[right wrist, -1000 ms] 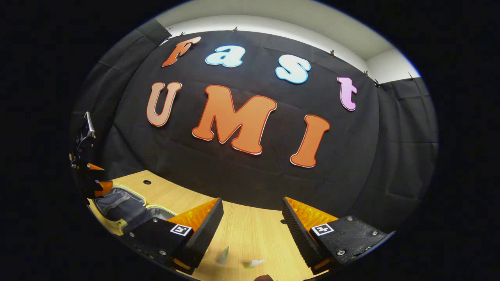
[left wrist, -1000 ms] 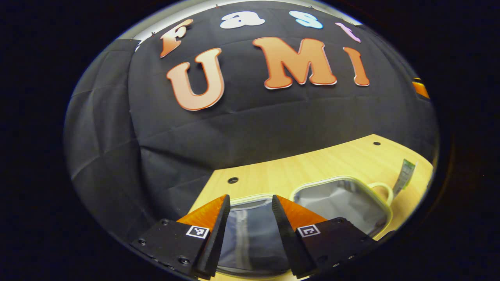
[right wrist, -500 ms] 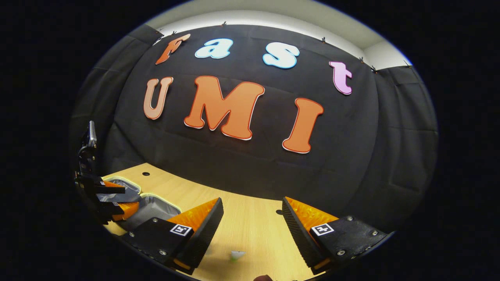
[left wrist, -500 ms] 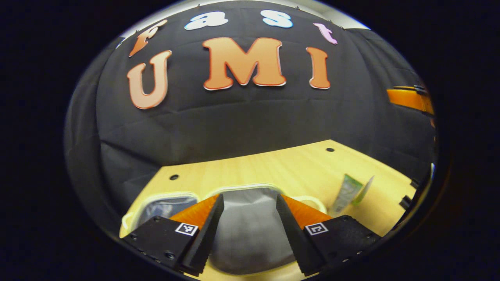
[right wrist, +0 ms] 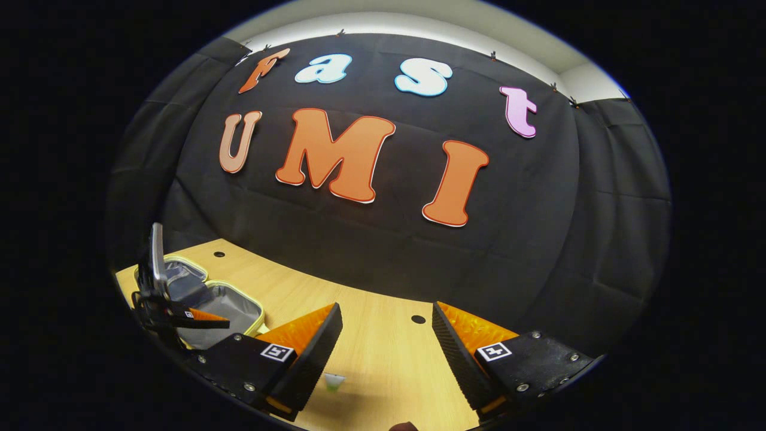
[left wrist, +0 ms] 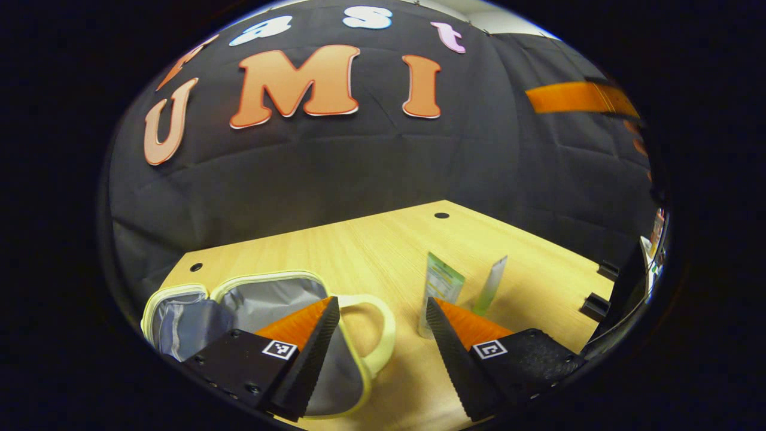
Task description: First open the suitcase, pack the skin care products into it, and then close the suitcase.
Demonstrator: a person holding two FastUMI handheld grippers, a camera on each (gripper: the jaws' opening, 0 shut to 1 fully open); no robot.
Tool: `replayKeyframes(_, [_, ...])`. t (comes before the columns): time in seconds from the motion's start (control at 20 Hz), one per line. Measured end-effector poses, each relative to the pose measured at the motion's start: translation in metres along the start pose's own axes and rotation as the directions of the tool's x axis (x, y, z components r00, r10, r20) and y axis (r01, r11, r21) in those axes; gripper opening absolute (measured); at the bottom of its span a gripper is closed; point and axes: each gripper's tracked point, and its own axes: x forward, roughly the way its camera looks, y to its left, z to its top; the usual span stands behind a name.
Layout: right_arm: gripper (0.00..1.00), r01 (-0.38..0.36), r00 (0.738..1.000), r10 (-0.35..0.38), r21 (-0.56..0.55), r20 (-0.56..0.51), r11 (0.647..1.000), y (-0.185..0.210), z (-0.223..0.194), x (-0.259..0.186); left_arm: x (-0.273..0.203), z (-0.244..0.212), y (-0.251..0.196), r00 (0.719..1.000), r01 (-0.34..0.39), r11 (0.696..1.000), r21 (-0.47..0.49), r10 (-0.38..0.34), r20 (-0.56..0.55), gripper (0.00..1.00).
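I take the two skin care tubes as my target. The nearer tube point(left wrist: 441, 287) stands upright on the wooden table point(left wrist: 371, 245), flat-crimped end up; the thinner tube point(left wrist: 491, 286) stands just beside it on its right, edge-on to me. In the right gripper view I can make out a tube tip point(right wrist: 334, 381) low between the fingers, too blurred to say which one it is.

I judge both tubes light, soft-walled and easy to tip: a sideways nudge should topple them, and a hard squeeze on the belly could dent them or push product toward the cap. I would take the nearer tube across its flat faces, about mid-height or a little below, with the fingers closing square so it does not twist out. The plastic looks glossy, so I expect some slip.

From the nearer tube, the open suitcase point(left wrist: 251, 311) lies to the left, both halves flat with grey lining showing, its pale handle point(left wrist: 374, 326) looping toward the tube.

My left gripper point(left wrist: 380, 359) is spread wide and holds nothing, hovering between suitcase and tube, one finger over the suitcase's near half, the other in front of the tube's base. My right gripper point(right wrist: 386, 353) is likewise wide apart and empty, above bare table to the right.
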Motion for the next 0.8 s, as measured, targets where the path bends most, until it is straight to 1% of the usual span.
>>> replayKeyframes(0.2, [0.96,0.004,1.0,-0.004,-0.019,-0.002,1.0,-0.015,-0.004,-0.001,0.02,-0.016,-0.029,0.999,0.038,0.998,0.04,-0.037,-0.022,0.91])
replayKeyframes(0.3, [0.96,-0.008,1.0,0.008,-0.026,-0.002,1.0,-0.016,-0.006,-0.001,0.032,-0.022,-0.039,0.999,0.04,0.997,0.06,-0.039,-0.024,0.89])
replayKeyframes(0.4, [0.95,-0.026,1.0,0.026,-0.037,-0.002,0.999,-0.017,-0.008,-0.003,0.045,-0.03,-0.046,0.998,0.041,0.998,0.051,-0.039,-0.039,0.89])
replayKeyframes(0.45, [0.95,-0.035,0.999,0.035,-0.043,0.0,0.998,-0.017,-0.008,-0.001,0.051,-0.032,-0.046,0.999,0.03,0.999,0.044,-0.028,-0.04,0.87])
replayKeyframes(0.55, [0.95,-0.055,0.998,0.056,-0.054,0.007,0.997,-0.015,-0.009,-0.004,0.066,-0.036,-0.05,0.999,0.02,0.999,0.031,-0.019,-0.05,0.77])
replayKeyframes(0.6, [0.96,-0.068,0.998,0.068,-0.058,0.007,0.996,-0.013,-0.011,-0.003,0.073,-0.039,-0.052,0.999,0.017,1.0,0.023,-0.016,-0.052,0.75])
replayKeyframes(0.65, [0.96,-0.075,0.997,0.076,-0.062,0.005,0.995,-0.011,-0.014,-0.003,0.078,-0.04,-0.054,0.998,0.018,1.0,0.012,-0.017,-0.059,0.61])
replayKeyframes(0.7, [0.96,-0.088,0.996,0.088,-0.064,0.002,0.994,-0.009,-0.017,-0.003,0.08,-0.04,-0.054,0.998,0.004,1.0,0.011,-0.004,-0.058,0.55])
replayKeyframes(0.75, [0.95,-0.11,0.994,0.109,-0.066,-0.013,0.992,-0.005,-0.022,-0.003,0.084,-0.038,-0.053,0.999,-0.004,1.0,0.01,0.004,-0.052,0.45])
replayKeyframes(0.8, [0.96,-0.117,0.993,0.116,-0.07,-0.02,0.991,-0.004,-0.028,-0.005,0.082,-0.039,-0.054,0.998,-0.005,1.0,0.007,0.006,-0.064,0.39])
